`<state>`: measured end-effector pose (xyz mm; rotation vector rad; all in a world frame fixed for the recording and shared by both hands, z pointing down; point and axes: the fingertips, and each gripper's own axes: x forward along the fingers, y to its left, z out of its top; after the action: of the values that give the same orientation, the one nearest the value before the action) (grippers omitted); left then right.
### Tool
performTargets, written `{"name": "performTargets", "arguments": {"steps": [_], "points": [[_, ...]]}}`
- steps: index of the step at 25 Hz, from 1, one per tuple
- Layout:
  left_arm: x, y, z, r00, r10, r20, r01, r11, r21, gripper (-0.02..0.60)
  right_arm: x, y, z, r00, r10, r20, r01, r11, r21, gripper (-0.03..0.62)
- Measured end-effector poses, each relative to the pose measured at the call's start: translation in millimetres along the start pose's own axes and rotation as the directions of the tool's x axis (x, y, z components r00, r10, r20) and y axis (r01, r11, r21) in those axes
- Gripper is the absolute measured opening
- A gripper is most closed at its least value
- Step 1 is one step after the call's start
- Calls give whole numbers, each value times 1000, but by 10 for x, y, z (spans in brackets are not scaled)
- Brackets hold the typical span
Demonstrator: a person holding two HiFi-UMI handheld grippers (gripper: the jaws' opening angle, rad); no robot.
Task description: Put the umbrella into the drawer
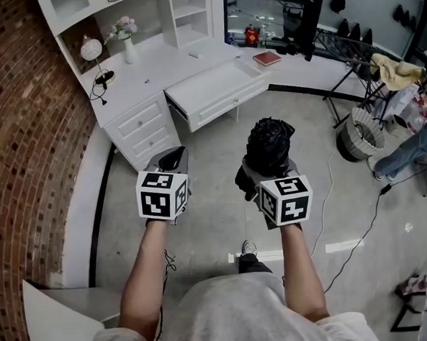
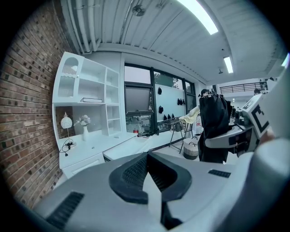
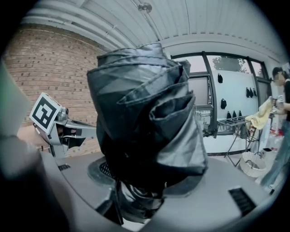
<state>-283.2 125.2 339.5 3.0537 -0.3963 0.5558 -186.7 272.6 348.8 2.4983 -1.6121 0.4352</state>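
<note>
Grey floor lies between the person and the white desk (image 1: 157, 70), which stands against the brick wall (image 1: 24, 142). The drawer (image 1: 219, 86) under the desk top is pulled out and looks empty. It is well apart from both grippers.

The right gripper (image 1: 266, 174) is clamped on the lower part of the black folded umbrella (image 1: 269, 142), which stands upright above it – the loose cloth fills most of the right gripper view. The left gripper (image 1: 171, 160) has its jaws pressed together with nothing between them.

I think the risk is in the soft cloth: the jaws may hold mostly cloth, so the umbrella can slide or tip on the way. It also has to be laid down flat – if it stays upright, the loose folds may catch on the drawer's front edge.
</note>
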Motion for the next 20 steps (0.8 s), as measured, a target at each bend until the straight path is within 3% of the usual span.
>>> {"name": "performTargets", "arguments": {"steps": [9,20], "points": [[669,-14,233,999,44,-17,-44,999,-16,-5,491,-563,91,998,62,-24,-63,998,-1,258],[1153,82,289,987,153,-55,-156,986,-51,-5,1036,-1010,197,984,172,-54,-174,985,-23,258]]}}
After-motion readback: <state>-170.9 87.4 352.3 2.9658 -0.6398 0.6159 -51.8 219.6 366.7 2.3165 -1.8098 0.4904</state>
